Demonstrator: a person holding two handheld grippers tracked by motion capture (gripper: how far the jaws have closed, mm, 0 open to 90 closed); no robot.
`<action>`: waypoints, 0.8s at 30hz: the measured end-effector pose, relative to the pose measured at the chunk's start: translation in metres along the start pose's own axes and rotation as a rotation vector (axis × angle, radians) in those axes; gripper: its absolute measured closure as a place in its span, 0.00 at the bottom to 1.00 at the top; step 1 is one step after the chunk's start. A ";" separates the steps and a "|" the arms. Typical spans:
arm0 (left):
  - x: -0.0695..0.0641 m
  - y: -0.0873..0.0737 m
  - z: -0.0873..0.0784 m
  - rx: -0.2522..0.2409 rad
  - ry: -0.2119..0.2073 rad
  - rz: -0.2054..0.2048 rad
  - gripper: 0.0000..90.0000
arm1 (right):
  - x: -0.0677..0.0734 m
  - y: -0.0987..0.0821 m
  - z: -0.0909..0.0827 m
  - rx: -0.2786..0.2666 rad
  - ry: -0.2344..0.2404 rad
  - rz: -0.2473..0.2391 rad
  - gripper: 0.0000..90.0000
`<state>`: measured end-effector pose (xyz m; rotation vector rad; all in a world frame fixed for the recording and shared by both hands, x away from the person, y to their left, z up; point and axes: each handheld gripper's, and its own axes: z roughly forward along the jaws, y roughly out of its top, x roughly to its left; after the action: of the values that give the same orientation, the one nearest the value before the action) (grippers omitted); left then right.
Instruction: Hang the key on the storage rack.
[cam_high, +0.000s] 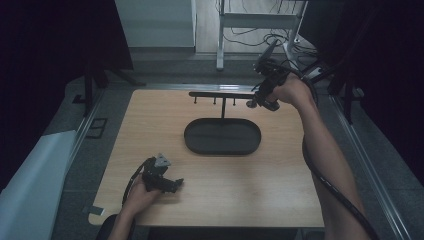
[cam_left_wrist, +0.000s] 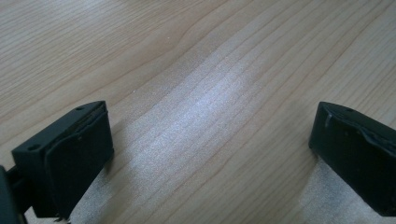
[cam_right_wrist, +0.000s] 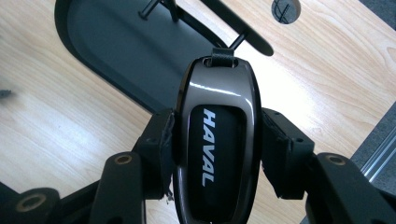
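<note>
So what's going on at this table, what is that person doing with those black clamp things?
A person holds a gripper in each hand. The right gripper is shut on a glossy key fob marked HAVAL, held up at the end of a black hook rack that stands in a dark oval tray. The left gripper rests low over the bare wooden table, jaws open, holding nothing.

Dim and murky from above, near-black at both sides. Brighter up close: broad pale sheen across the light wooden tabletop (cam_left_wrist: 210, 93), sharp highlights on the glossy black HAVAL key fob (cam_right_wrist: 217, 140).
</note>
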<state>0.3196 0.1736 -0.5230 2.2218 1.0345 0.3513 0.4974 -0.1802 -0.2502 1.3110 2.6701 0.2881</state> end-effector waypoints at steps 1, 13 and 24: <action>0.000 0.000 0.000 0.000 0.000 0.000 0.00 | 0.000 0.001 0.000 -0.004 -0.003 0.003 0.54; 0.000 0.000 0.000 -0.002 0.000 -0.001 0.00 | -0.009 0.002 0.008 0.003 -0.043 0.041 0.54; 0.000 0.000 0.000 0.000 0.000 0.000 0.00 | -0.028 -0.014 0.025 0.024 -0.042 0.084 0.54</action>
<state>0.3196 0.1736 -0.5230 2.2214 1.0344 0.3513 0.5093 -0.2081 -0.2765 1.4230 2.5961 0.2363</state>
